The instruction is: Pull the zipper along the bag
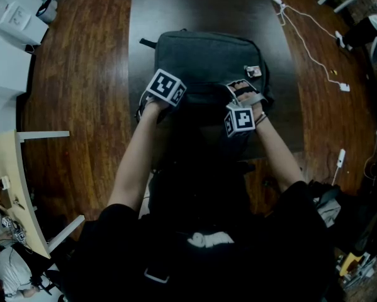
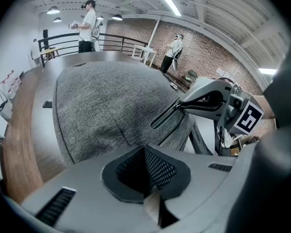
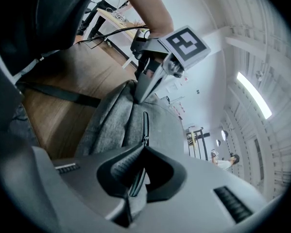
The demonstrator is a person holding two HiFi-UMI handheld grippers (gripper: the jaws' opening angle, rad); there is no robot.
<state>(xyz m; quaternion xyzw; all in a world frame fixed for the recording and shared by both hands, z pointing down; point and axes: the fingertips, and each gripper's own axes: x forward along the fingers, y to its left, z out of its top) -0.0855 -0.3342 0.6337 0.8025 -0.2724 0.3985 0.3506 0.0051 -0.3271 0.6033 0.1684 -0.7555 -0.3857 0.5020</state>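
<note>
Your one grey bag (image 1: 207,58) lies mid-table (image 1: 175,5), toward its near edge. Both of your grippers are clenched: the left gripper (image 2: 146,174) pinches bag fabric, and the right gripper (image 3: 135,174) grasps the single zipper pull (image 3: 135,182).

The bag (image 1: 207,58) lies on the table (image 1: 175,5), straight before the person. The left claw (image 2: 146,154) sits at the bag's near left corner, and the right claw (image 3: 135,176) at its near right side. The zipper (image 3: 145,125) runs between them, with its end in the right claw. To the right of the bag, well apart from it, a cable (image 1: 304,48) trails away, seemingly on the same table. A desk (image 1: 5,168) stands off to the left, nearer the person.
</note>
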